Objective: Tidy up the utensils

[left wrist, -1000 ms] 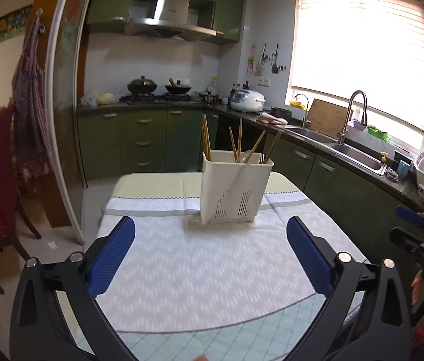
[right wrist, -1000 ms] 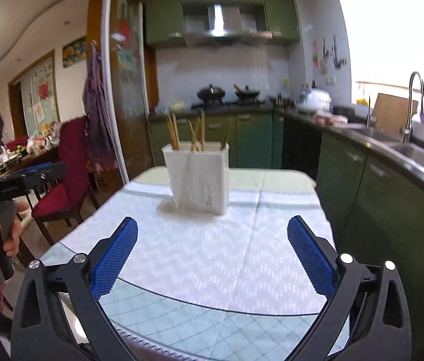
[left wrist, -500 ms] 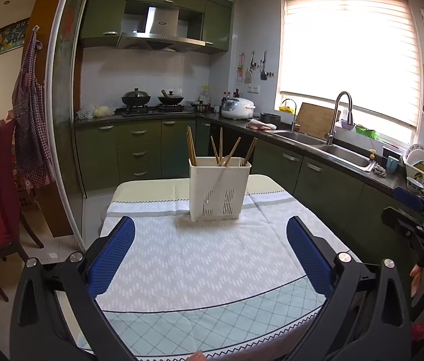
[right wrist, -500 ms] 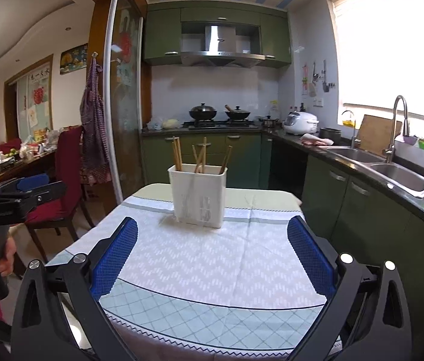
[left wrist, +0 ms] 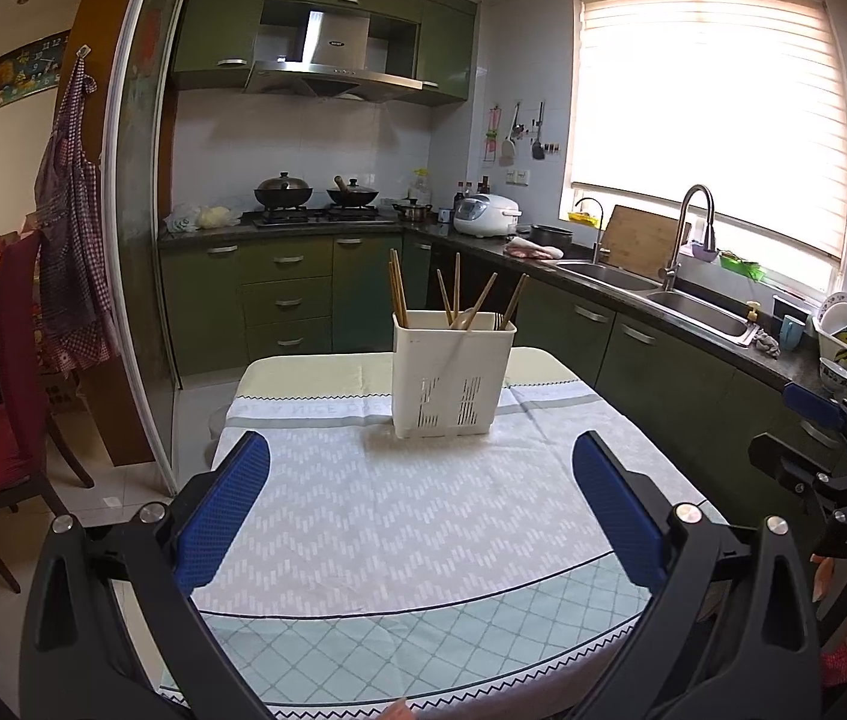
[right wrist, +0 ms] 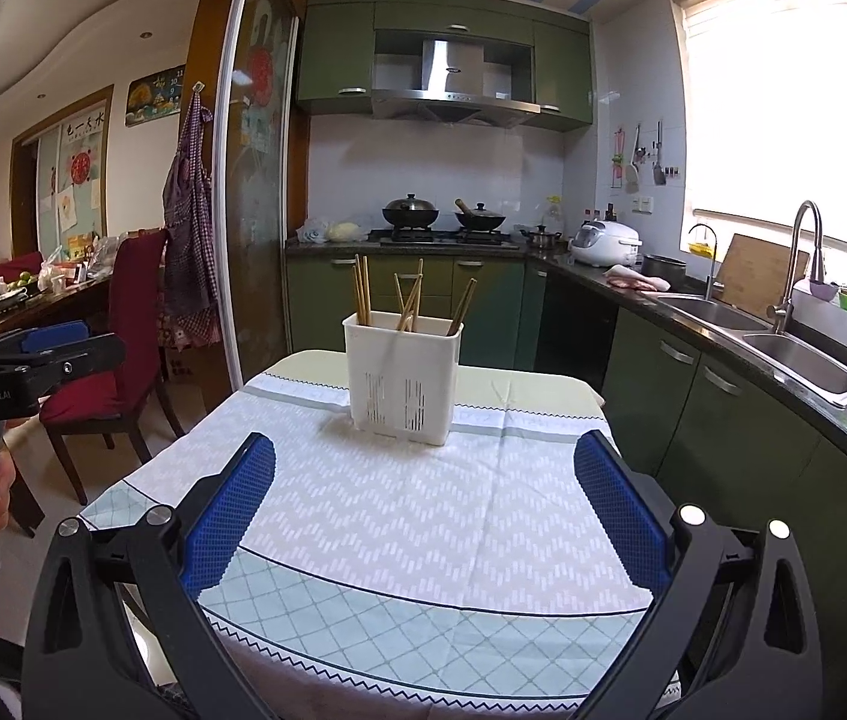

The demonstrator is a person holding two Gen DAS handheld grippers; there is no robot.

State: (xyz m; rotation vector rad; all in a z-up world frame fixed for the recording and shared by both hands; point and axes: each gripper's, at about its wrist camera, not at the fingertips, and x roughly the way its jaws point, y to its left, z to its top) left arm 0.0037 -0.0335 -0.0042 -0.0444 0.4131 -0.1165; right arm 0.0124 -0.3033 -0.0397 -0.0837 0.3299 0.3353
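Both my hand-held grippers, left (left wrist: pixel 420 510) and right (right wrist: pixel 423 513), hang wide and empty at the counter's (left wrist: pixel 363 540) near edge; chopsticks (left wrist: pixel 398 294) stand in the holder (left wrist: pixel 453 378) toward its far edge, apparently done.

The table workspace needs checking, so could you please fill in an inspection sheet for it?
Surface: table under a patterned cloth.
Job's things: white utensil holder upright at the far end, chopsticks standing in it.
Clutter: nothing seen on the cloth.
Grippers: left tongs and right tongs open, empty, short of the holder.
Cables: nothing seen.
Surroundings: sink on the right, red chair on the left.
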